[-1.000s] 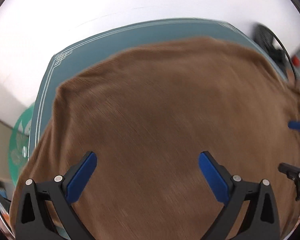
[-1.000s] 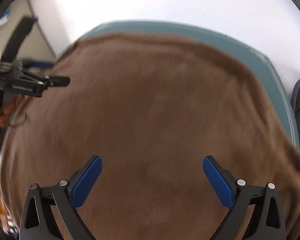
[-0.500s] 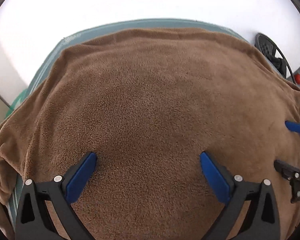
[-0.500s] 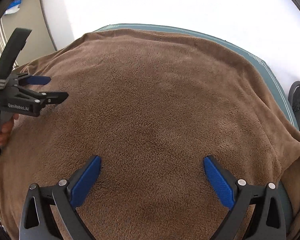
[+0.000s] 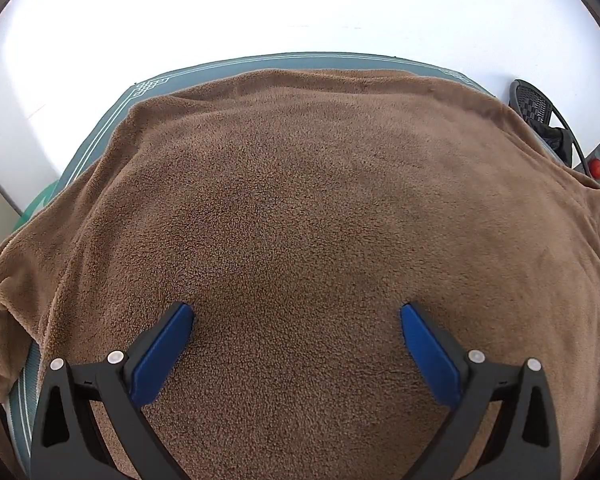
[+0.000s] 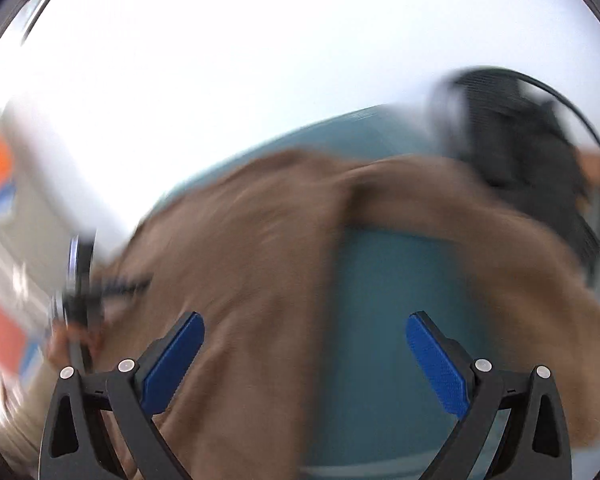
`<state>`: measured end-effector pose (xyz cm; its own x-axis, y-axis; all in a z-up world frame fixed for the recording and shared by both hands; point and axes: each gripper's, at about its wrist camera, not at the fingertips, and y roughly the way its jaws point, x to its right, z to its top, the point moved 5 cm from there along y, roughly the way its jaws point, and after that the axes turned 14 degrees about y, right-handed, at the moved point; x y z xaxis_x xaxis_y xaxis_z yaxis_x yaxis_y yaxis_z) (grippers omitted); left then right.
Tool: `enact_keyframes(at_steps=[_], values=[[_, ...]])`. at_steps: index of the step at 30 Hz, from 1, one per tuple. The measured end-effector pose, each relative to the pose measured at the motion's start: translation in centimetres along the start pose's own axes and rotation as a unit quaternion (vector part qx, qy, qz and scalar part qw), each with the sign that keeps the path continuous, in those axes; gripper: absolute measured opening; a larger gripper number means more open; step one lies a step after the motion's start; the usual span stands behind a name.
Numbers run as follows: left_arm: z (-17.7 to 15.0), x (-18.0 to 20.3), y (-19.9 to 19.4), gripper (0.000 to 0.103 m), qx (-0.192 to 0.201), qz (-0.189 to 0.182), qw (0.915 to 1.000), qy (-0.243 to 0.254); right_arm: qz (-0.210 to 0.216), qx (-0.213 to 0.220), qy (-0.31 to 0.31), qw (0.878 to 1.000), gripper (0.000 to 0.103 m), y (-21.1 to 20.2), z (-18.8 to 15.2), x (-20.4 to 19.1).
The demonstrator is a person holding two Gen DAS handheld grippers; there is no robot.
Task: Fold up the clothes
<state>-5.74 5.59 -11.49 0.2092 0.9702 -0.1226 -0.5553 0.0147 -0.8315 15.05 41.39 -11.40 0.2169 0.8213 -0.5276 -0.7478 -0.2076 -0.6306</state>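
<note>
While the brown fleece garment lies spread flat across most of the teal table mat, the left gripper hangs just above its near part with the jaws wide apart and nothing between the blue pads. Cloth covers the mat nearly edge to edge — only a strip with thin white border lines shows along the far and left sides, and on the left the fleece bunches into a thick fold that droops over the table edge. Beyond the far right corner stands a black mesh object with a cable, and a small red knob sits next to it. From the right wrist everything is smeared by motion blur: the right gripper is also spread wide and empty, over the garment's right edge, where a brown sleeve-like stretch runs off to the right and bare teal mat shows in between. Far left in that view, a blurred dark tool in a hand — too smeared to read further.
</note>
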Motion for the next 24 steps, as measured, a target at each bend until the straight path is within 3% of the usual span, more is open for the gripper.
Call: enact_keyframes(at_steps=[3,7,15,19,24], values=[[-0.1,0.0,-0.1,0.103,0.000,-0.001,1.0000,0.001,-0.036,0.053,0.092,0.994,0.103,-4.5,2.3,6.6],[0.0,0.2,-0.3,0.103,-0.002,0.000,1.0000,-0.001,-0.143,0.072,0.131,0.978,0.103,-6.2,3.3,12.0],[-0.2,1.7,-2.1,0.103,-0.020,0.010,0.9994,-0.028,-0.065,0.044,0.207,0.975,0.101,-5.4,3.2,16.4],[-0.1,5.0,-4.1,0.103,-0.007,-0.011,0.9998,0.014,-0.033,0.033,0.223,0.974,0.096,-4.9,2.9,16.7],[0.1,9.2,-5.6,0.103,0.007,-0.075,0.9961,0.046,0.003,0.015,0.229,0.973,0.072,-4.1,2.4,15.9]])
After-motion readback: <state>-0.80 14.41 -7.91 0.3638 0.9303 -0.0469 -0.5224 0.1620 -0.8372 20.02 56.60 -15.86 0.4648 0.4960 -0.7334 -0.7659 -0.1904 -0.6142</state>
